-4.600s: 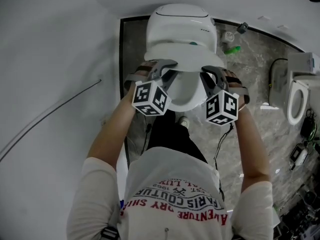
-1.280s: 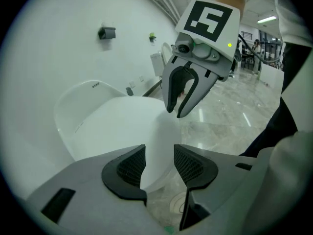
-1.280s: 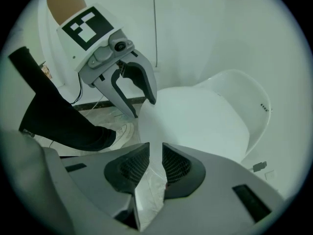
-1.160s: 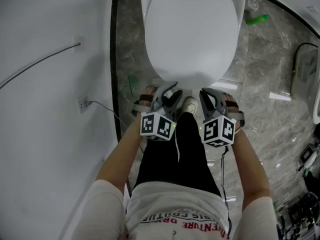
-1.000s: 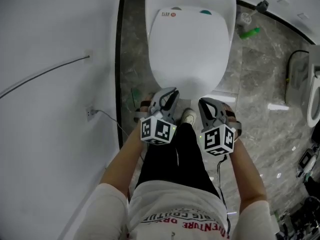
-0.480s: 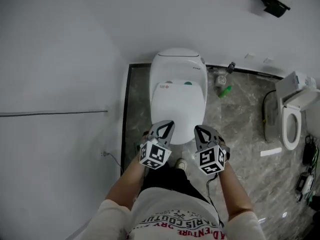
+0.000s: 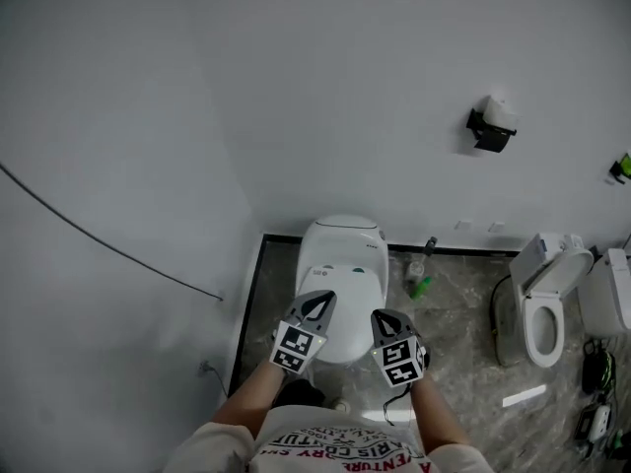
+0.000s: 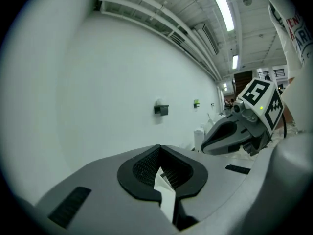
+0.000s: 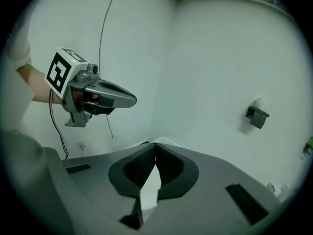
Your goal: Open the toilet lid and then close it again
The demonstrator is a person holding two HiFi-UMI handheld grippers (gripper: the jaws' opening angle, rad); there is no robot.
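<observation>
Half a second ago both grippers hung just above the near edge of the closed lid. They now stand higher and clear of it, and the head view takes in far more wall, with the toilet smaller below. A few seconds back the same two grippers had the lid propped half open between them. The left gripper (image 8: 159,148) has its tips pressed together; its dark ribbed pads (image 8: 145,166) meet at the top and leave only a thin white slit lower down, with nothing caught in it. The right gripper (image 9: 155,145) stands the same way, tips touching and empty. Each points roughly level toward the far wall, side by side and a little apart, so each camera catches the other gripper and its marker cube off to one side. Neither touches anything. In the head view they overlap the near part of the toilet lid (image 7: 345,286), which lies flat and shut on the white toilet (image 7: 342,236) against the far wall, in the corner beside the left wall. Just right of the toilet a green bottle (image 7: 422,287) stands on the grey marble floor (image 7: 458,338). Farther right is a second toilet (image 7: 544,308) with its lid raised. A dark wall holder (image 7: 490,128) is fixed high on the far wall, and a thin cable (image 7: 99,240) slants across the left wall.
</observation>
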